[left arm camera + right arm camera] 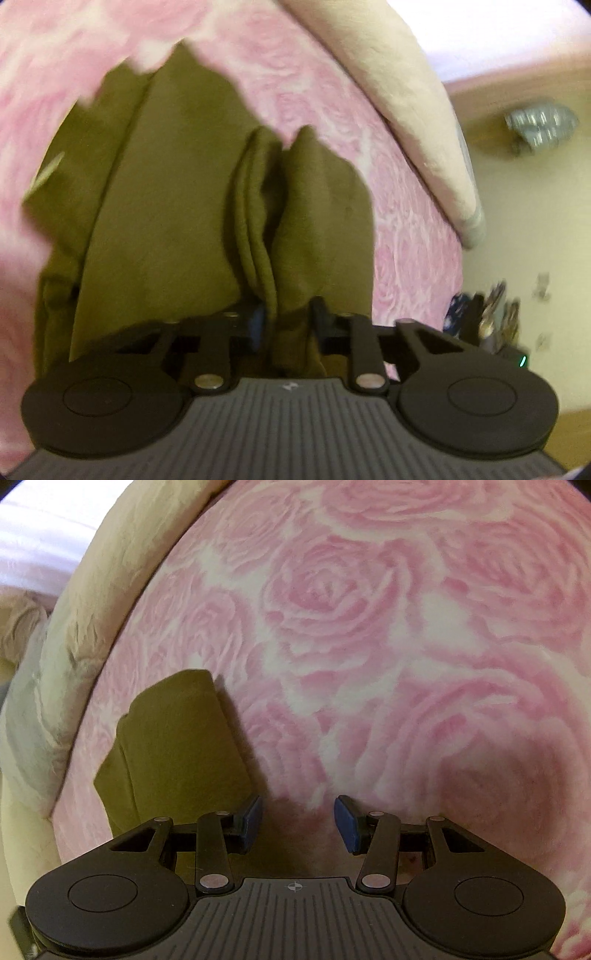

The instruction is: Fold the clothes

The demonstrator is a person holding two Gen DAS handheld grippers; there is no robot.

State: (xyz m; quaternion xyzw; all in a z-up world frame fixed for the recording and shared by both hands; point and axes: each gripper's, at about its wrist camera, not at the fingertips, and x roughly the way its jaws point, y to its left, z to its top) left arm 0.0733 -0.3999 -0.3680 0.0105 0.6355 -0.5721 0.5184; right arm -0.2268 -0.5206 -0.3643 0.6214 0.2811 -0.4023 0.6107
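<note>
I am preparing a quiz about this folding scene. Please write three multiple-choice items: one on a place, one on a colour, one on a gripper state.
1. Where does the garment lie?
A. On the rose-patterned blanket
B. On the floor
C. On a chair

2. What colour is the garment?
A. Blue
B. Olive green
C. Red

3. How is the right gripper?
A. Shut on cloth
B. Open, holding nothing
C. Out of view

Key:
A, the olive garment rests on the pink blanket.
B, its cloth is olive.
B, the right gripper fingers stand apart; the left gripper pinches the garment.
</note>
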